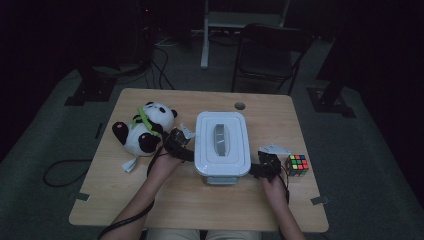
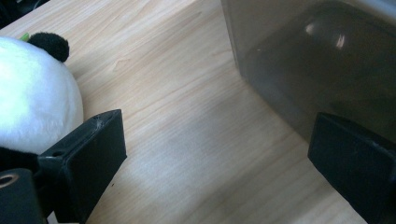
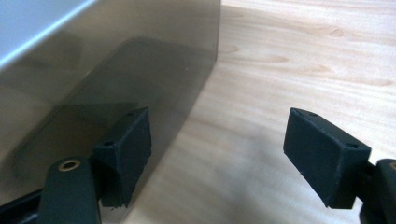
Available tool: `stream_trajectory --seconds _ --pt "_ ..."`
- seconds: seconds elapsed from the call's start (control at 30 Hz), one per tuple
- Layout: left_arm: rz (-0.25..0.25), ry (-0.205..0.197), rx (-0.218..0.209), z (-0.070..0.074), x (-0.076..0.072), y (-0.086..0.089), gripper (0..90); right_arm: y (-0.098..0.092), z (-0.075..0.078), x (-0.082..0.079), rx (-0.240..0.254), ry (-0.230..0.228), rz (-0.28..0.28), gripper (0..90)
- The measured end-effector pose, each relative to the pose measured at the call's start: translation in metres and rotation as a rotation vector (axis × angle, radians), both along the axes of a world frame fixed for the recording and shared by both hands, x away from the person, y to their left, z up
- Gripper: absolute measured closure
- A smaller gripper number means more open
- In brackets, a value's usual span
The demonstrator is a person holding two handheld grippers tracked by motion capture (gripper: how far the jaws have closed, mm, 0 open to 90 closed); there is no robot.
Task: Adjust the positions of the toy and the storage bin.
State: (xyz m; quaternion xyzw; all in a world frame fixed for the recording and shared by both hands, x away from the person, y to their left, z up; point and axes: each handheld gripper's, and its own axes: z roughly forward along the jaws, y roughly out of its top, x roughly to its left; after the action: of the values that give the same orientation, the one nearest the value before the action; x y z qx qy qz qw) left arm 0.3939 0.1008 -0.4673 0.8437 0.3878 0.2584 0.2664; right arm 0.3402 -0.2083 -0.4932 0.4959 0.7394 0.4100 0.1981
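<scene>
High view: we see the white box (image 1: 221, 146) with its lid on in the middle of the desk (image 1: 165, 205). Our left gripper (image 1: 181, 145) and right gripper (image 1: 260, 169) sit at its two sides, both spread wide and pinching nothing. The panda (image 1: 142, 130) and cube (image 1: 297, 165) wait outside, so we think nothing is packed yet.

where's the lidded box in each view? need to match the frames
High view: box at table centre, white lid with grey handle, between the two hand-held grippers.
Left gripper view: its smoky wall at upper right, just beyond the right jaw.
Right gripper view: its wall across the upper left, behind the left jaw, lid edge at top left.
Shared landmark: the wood-grain table.
</scene>
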Motion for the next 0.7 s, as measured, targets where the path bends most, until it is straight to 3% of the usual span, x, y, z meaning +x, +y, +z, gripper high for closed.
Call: stream_trajectory --seconds 0.2,0.3,0.37,0.43,0.7 --pt "-0.025 -0.014 -0.004 0.002 -0.015 -0.002 5.4 -0.002 0.0 -0.026 0.001 0.001 0.016 23.2" --pt "-0.037 -0.013 0.005 0.004 -0.014 -0.002 5.4 -0.003 -0.003 -0.035 0.0 0.013 0.024 23.2" --pt "-0.034 -0.007 -0.024 0.004 -0.012 -0.001 5.4 -0.002 -0.005 -0.041 -0.009 0.018 0.036 23.0" --pt "-0.037 -0.002 -0.026 0.003 -0.009 0.001 5.3 -0.002 -0.007 -0.044 -0.006 0.023 0.048 22.9" --pt "0.028 -0.008 -0.009 -0.001 -0.004 0.013 5.1 0.004 -0.009 -0.052 0.026 -0.025 0.069 17.9"
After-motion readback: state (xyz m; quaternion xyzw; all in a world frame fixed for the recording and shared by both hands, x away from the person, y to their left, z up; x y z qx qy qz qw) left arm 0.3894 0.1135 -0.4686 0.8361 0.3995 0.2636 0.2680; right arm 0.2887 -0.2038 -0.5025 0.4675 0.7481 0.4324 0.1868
